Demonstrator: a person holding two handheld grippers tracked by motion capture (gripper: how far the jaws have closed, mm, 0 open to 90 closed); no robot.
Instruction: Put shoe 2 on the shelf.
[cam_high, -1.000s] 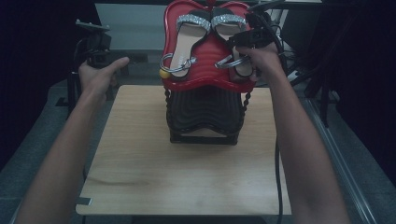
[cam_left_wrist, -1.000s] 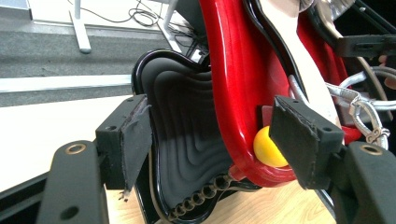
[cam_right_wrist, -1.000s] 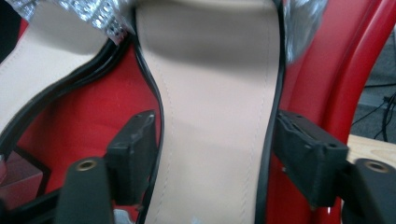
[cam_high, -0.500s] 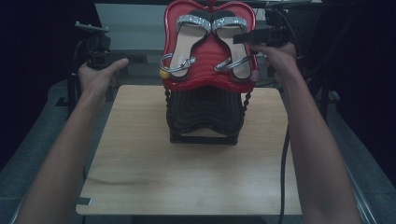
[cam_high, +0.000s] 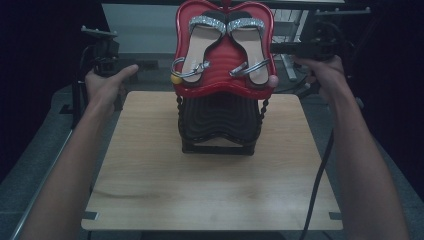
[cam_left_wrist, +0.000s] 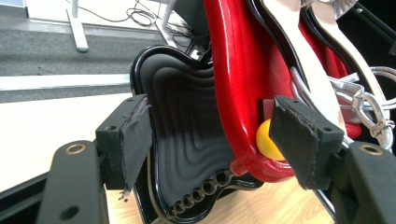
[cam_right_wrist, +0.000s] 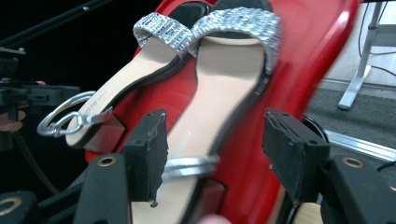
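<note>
A pair of sandals with silver glitter straps lies on the red top shelf (cam_high: 225, 88) of a small rack, the left sandal (cam_high: 196, 47) beside the right sandal (cam_high: 254, 47). Below it is the black lower shelf (cam_high: 218, 120). My left gripper (cam_high: 146, 65) is held open, left of the rack. In its own view the left gripper (cam_left_wrist: 210, 135) frames the red shelf edge (cam_left_wrist: 238, 70) and a yellow ball (cam_left_wrist: 266, 140). My right gripper (cam_high: 281, 48) is open at the rack's right. In the right gripper view the gripper (cam_right_wrist: 215, 149) faces the near sandal (cam_right_wrist: 219, 88), not touching it.
The rack stands at the back middle of a wooden table top (cam_high: 150, 175). A cable (cam_high: 320, 170) trails from the right gripper across the table's right side. Grey floor and desk legs (cam_right_wrist: 359, 70) lie behind the rack.
My right hand has drawn back from the right sandal's heel strap to the right of the rack. The left hand and both sandals have stayed in place.
</note>
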